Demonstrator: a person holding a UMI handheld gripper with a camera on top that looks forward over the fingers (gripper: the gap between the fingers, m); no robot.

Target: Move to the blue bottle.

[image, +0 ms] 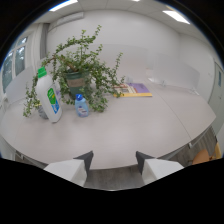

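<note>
1. The gripper (114, 161) is held wide open, nothing between its fingers, short of the bench (140, 130) edge.
2. The small blue bottle (82, 106) is seen well beyond the fingers, between a white detergent bottle (49, 96) and a potted plant (77, 70).

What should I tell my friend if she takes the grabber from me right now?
Tool: open, holding nothing, short of the table edge.
Blue bottle: small, upright on the table, well beyond the fingers, in front of the potted plant and beside the big white bottle with the green cap.
Also there: papers farther back on the table.
Done: the blue bottle is in view.
Left: move forward over the table, toward the blue bottle, until it stands just ahead of the fingers.
</note>
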